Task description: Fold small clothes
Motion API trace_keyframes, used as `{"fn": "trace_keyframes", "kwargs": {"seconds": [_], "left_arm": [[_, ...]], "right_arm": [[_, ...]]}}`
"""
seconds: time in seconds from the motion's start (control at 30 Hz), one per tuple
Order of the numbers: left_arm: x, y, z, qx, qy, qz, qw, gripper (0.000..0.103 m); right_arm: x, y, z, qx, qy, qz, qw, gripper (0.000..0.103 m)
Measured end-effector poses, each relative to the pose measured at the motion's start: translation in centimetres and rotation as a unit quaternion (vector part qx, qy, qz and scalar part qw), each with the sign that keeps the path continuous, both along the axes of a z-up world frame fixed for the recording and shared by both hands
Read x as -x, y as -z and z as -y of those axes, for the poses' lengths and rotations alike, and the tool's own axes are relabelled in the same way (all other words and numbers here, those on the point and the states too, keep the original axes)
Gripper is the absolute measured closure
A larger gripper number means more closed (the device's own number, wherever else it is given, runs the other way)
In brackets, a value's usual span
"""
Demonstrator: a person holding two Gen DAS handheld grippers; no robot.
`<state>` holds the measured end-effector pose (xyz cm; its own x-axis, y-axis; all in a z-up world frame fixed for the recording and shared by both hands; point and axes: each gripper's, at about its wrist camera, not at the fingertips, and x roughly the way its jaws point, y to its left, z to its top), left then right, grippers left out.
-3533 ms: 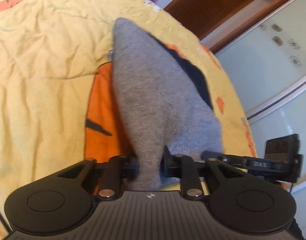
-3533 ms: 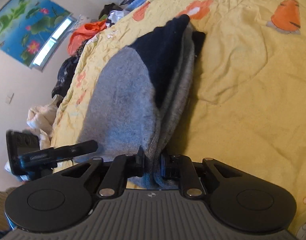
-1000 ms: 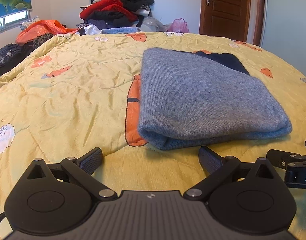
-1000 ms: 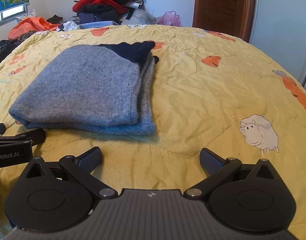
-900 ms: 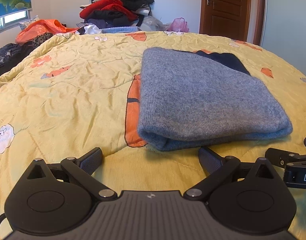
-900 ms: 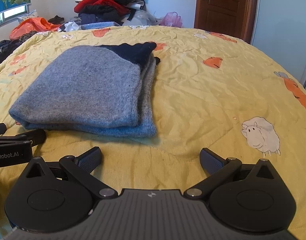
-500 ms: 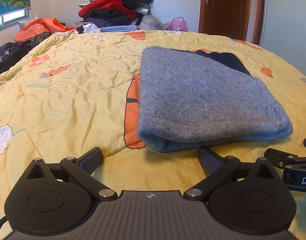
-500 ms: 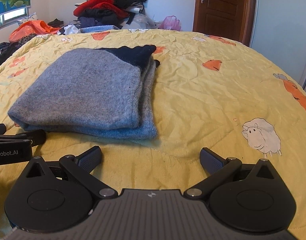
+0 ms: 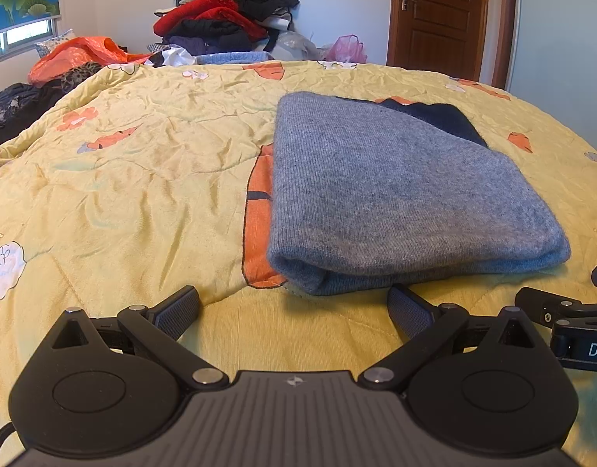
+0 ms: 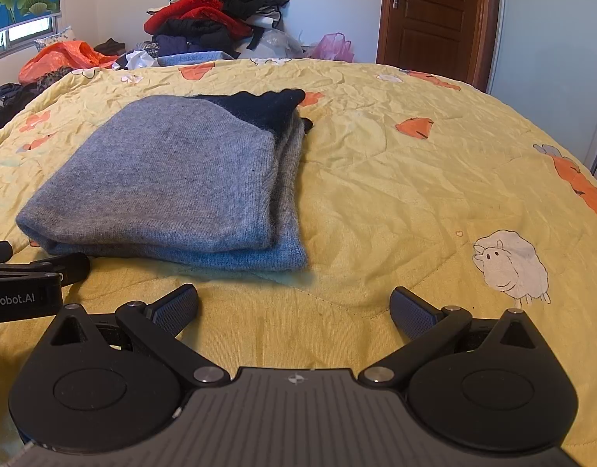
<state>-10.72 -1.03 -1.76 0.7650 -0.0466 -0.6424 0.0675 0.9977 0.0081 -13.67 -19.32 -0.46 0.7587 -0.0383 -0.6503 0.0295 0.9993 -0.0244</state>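
A grey knitted garment with a dark navy part lies folded flat on the yellow bedspread. It also shows in the right wrist view, with its navy part at the far end. My left gripper is open and empty, just in front of the garment's near folded edge. My right gripper is open and empty, in front of and to the right of the garment's near right corner. Neither gripper touches the garment.
A pile of red, black and blue clothes lies beyond the far end of the bed, with an orange bag at the far left. A brown door stands at the back right. The bedspread carries carrot and sheep prints.
Earlier both grippers were shut on the garment and held it up. It now lies folded on the bed and both grippers are open. Over the last second hardly anything has moved.
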Motion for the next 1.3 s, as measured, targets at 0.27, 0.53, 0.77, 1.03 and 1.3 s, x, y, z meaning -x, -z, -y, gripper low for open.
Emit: {"fn": "trace_keyframes", "kwargs": {"seconds": [0.27, 0.53, 0.77, 1.03, 1.3], "left_arm": [[0.02, 0.01, 0.01, 0.0, 0.0, 0.0, 1.0, 0.0], [0.08, -0.01, 0.02, 0.0, 0.0, 0.0, 1.0, 0.0], [0.12, -0.01, -0.03, 0.0, 0.0, 0.001, 1.0, 0.0], [0.1, 0.0, 0.01, 0.0, -0.001, 0.001, 1.0, 0.0], [0.12, 0.02, -0.02, 0.0, -0.002, 0.001, 1.0, 0.0]], "right_arm": [[0.17, 0.01, -0.13, -0.001, 0.0, 0.002, 1.0, 0.0], [0.22, -0.01, -0.13, 0.0, 0.0, 0.002, 1.0, 0.0], [0.23, 0.0, -0.16, 0.0, 0.001, 0.003, 1.0, 0.0], [0.53, 0.11, -0.37, 0.0, 0.006, 0.007, 1.0, 0.0], [0.5, 0.1, -0.2, -0.001, 0.004, 0.008, 1.0, 0.0]]}}
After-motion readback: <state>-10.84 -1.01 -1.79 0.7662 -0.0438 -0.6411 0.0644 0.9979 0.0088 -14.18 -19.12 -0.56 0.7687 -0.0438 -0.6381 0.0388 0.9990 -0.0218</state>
